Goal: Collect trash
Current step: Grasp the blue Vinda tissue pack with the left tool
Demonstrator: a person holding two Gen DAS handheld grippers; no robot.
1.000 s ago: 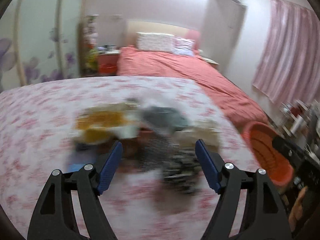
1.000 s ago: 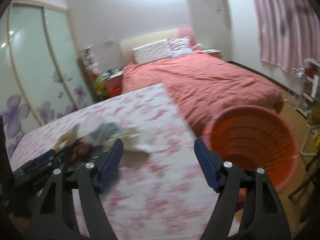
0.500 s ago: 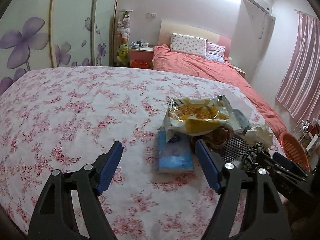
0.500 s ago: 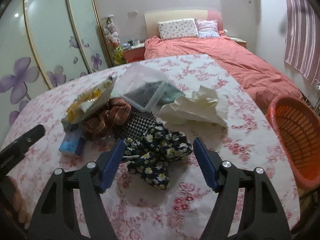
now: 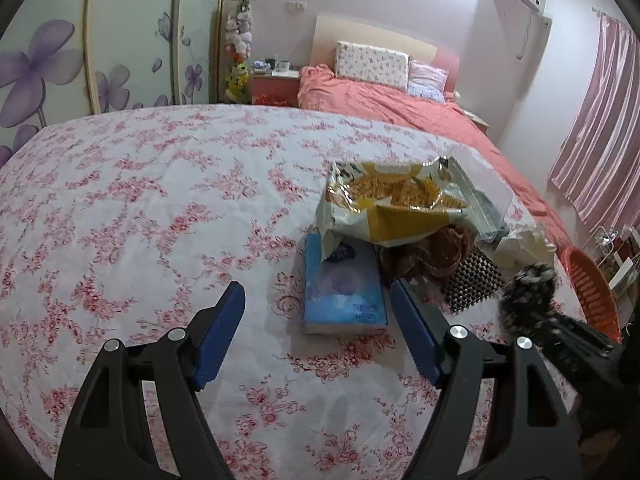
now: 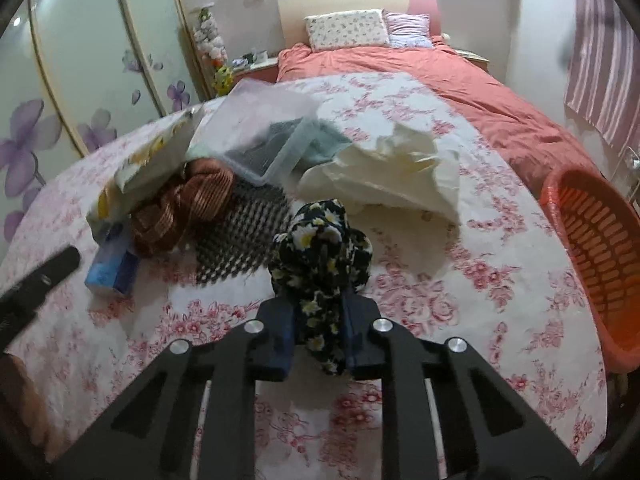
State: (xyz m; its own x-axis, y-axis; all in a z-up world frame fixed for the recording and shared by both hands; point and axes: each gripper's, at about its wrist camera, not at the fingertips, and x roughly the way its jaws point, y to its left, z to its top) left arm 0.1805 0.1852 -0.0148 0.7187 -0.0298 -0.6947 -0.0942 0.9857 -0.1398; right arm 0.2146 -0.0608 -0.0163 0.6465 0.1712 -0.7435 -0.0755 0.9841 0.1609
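Observation:
My right gripper (image 6: 318, 320) is shut on a black floral cloth (image 6: 320, 248) and holds it lifted above the table; it also shows blurred in the left wrist view (image 5: 528, 292). My left gripper (image 5: 318, 320) is open and empty, just short of a blue tissue pack (image 5: 342, 286). A yellow snack bag (image 5: 396, 204) lies over a brown cloth (image 5: 440, 252) and a black-and-white patterned cloth (image 6: 244, 232). A crumpled white paper (image 6: 392, 172) and a clear plastic box (image 6: 264, 136) lie behind. An orange basket (image 6: 600, 248) stands at the table's right edge.
The table has a pink floral tablecloth (image 5: 140, 200). A bed with a red cover (image 6: 460, 80) stands beyond it. A wardrobe with purple flowers (image 5: 48, 60) is at the left, pink curtains (image 5: 600, 128) at the right.
My right gripper has closed on the floral cloth and lifted it off the table. My left gripper has edged closer to the tissue pack and stays open.

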